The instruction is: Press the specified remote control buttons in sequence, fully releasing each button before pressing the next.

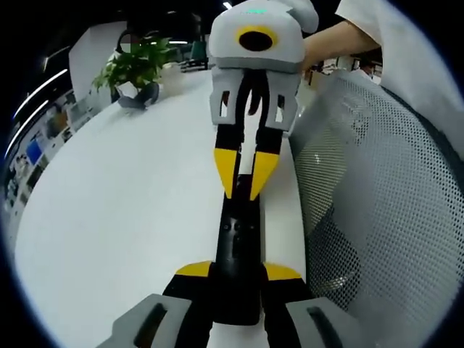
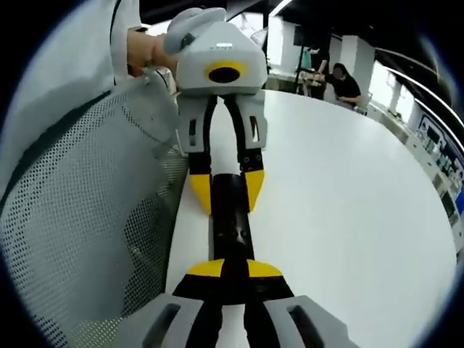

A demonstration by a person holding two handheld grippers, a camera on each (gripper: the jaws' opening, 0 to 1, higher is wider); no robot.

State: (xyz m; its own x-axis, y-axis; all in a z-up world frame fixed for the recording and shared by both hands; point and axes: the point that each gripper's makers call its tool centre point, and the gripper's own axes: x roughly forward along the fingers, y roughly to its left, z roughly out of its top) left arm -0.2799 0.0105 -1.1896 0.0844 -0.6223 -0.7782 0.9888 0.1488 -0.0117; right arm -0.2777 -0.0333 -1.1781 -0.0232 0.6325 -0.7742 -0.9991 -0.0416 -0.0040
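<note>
The black remote control (image 1: pixel 238 254) lay on the white table (image 1: pixel 123 217), clamped at its near end between the left gripper (image 1: pixel 238 274) jaws. The right gripper (image 2: pixel 227 270) had closed over its opposite end. A potted plant (image 1: pixel 134 72) appeared in the left gripper view; the right gripper view caught a seated person (image 2: pixel 341 83).

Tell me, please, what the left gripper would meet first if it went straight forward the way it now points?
Probably the right gripper, whose yellow tips face it over the far end of the black remote control that the left gripper holds. Their heights are hard to judge.

Opposed close views — shared remote (image 1: pixel 238 254)
</note>
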